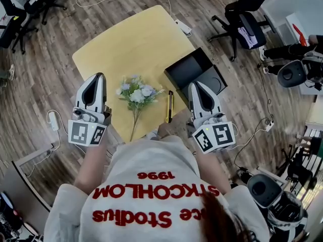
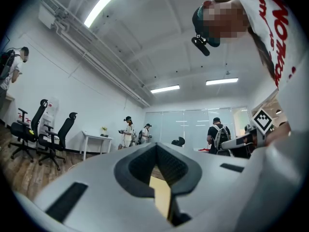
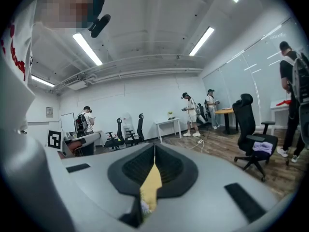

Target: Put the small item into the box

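On the tabletop (image 1: 126,39): a slim yellow-and-black item (image 1: 169,106) lies lengthwise between a bouquet of pale flowers (image 1: 136,94) and an open black box (image 1: 189,69). It looks like the small item the task means, though I cannot tell exactly what it is.
Box: it stands open at the tabletop's right edge, just beside the item, so the carry should be short. Its inside looks empty, as far as the head view shows.
Left hand-held gripper (image 1: 98,78): its jaws are pressed together on nothing. It is held over the tabletop's left edge, well apart from the item, probably to stay out of the way.
Right hand-held gripper (image 1: 195,86): its jaws are pressed together and empty, with the tip over the near part of the box, just right of the item. Being the nearer one, it is likely to do the picking.
Stage: the item is not yet picked up and lies outside the box.
Next move: the right jaws would need to spread and come down across the item's narrow width.
Risk: the item is thin and lies flat, so it could slide when pinched, and the flower stems lie near on its left.
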`<control>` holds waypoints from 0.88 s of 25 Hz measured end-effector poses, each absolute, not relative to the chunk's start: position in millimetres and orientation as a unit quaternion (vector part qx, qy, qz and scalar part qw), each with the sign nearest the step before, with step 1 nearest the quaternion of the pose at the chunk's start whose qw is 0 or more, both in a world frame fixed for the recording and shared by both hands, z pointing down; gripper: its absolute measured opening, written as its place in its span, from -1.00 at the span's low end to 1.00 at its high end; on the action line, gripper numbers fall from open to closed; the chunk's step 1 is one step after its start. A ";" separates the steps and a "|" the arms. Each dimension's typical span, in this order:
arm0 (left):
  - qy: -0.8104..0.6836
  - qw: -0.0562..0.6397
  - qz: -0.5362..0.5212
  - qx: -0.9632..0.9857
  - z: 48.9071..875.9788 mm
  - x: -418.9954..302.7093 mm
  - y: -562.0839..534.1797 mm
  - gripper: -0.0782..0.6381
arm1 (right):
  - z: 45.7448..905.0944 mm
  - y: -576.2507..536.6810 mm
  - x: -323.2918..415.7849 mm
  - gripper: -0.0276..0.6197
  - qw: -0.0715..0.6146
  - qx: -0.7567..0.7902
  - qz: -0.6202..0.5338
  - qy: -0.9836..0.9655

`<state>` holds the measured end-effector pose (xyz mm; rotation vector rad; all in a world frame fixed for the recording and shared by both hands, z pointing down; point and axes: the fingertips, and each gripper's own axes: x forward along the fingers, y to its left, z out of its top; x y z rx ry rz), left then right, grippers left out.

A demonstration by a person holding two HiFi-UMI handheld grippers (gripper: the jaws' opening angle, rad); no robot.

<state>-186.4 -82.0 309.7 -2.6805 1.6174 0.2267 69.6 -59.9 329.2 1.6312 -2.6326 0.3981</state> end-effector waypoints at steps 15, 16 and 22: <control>0.498 -0.034 0.023 -0.866 359.2 -166.1 -80.0 -0.78 | 497.0 -37.5 59.3 -0.75 0.121 0.523 0.288 -0.793; 0.497 -0.037 0.020 -0.867 361.7 -165.6 -79.4 -0.78 | 509.1 -35.9 58.9 -0.70 0.131 0.524 0.298 -0.787; 0.483 -0.050 0.004 -0.874 373.2 -161.6 -77.1 -0.78 | 565.2 -30.3 55.4 -0.57 0.188 0.526 0.330 -0.761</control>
